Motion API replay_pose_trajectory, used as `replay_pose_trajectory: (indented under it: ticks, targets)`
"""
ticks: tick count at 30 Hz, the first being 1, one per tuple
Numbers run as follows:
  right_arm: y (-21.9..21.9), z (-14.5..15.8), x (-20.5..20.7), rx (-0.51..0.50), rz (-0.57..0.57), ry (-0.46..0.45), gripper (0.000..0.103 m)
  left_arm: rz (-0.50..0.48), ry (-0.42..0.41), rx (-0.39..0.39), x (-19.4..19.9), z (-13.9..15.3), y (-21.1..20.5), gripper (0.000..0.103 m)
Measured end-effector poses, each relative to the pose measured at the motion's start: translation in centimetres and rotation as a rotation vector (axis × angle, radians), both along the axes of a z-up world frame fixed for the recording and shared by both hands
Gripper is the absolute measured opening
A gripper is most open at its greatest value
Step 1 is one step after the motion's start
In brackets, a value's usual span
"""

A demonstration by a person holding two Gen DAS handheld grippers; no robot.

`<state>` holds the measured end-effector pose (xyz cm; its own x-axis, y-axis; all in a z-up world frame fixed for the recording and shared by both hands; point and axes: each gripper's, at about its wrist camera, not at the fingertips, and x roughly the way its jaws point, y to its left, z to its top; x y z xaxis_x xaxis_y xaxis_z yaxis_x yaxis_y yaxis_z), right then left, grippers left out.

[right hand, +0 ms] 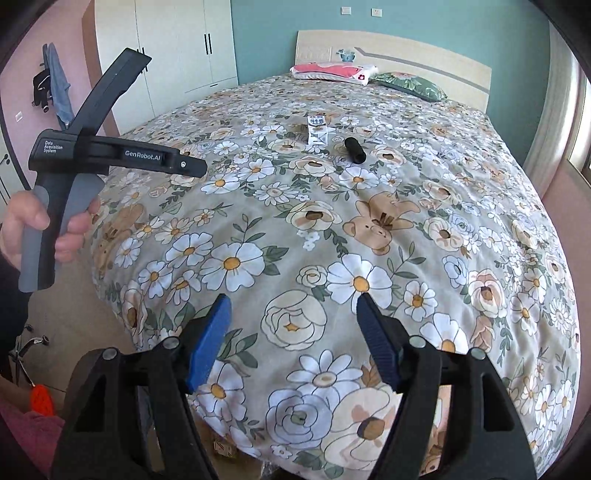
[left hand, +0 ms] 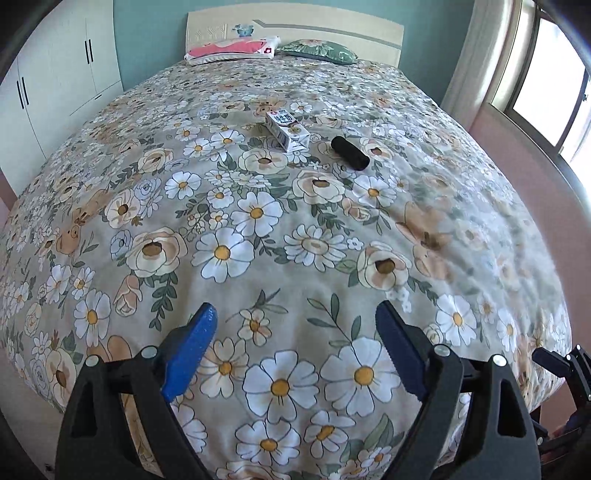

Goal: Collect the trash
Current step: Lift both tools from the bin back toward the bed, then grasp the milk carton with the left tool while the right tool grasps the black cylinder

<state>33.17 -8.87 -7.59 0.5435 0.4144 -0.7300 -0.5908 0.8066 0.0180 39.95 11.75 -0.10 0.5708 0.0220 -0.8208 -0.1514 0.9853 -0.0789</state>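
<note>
Grippers first, nearest the cameras. Left gripper, black-framed with blue pads, hangs over the near edge of the bed, jaws spread wide and nothing between them. Right gripper, same build, likewise released and empty, held above the near corner of the floral quilt. In the right wrist view the left unit's black handle, marked GenRobot.AI, shows at far left, gripped by the person's left hand; from that side its jaws cannot be judged.

Mid-bed: nothing but flower-and-rabbit print on the cover.

Farther on, past the centre of the mattress, lie two items. White rectangular milk carton rests flat on the quilt; its long axis runs from far-left to near-right in the left view. Just to its right, near but apart, lies a black cylindrical roll, also on its side, axis slanting the same way. Whether the roll counts as trash cannot be confirmed.

Judgement: both items lie well ahead of both grippers, nearly straight forward, the carton marginally left of the roll. Neither hand is clearly closer; the carton sits almost on the left gripper's centreline. A long forward reach is required, with jaws closing across the carton's short side.

Far end: pink pillow, green leaf-print pillow, pale headboard.
</note>
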Motion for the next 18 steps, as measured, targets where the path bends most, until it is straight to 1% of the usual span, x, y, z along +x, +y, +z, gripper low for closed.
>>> replay_pose_trajectory:
  ticks: [4,8,10,12,16,18]
  targets:
    - [1.9,-1.0,5.7,-0.027,0.021,-0.015,0.070,0.036,-0.003,0.001,5.9,-0.2,1.3,0.090]
    - [3.9,-1.9,12.2,-0.040,0.034,-0.020,0.070,0.050,-0.010,0.005,12.4,-0.3,2.2,0.090]
    - [4.9,-2.3,15.5,-0.043,0.033,-0.023,0.070,0.053,-0.005,0.006,15.9,-0.5,2.7,0.090]
    - [5.7,-2.6,18.8,-0.047,0.017,-0.037,0.070,0.077,0.000,0.011,19.1,-0.7,3.4,0.090]
    - [7.6,-3.2,25.3,-0.035,0.010,-0.011,0.070,0.144,0.017,-0.037,25.0,-1.5,5.2,0.090]
    - [8.5,-3.6,28.3,-0.038,0.002,-0.006,0.070,0.169,0.023,-0.043,27.5,-2.0,5.8,0.090]
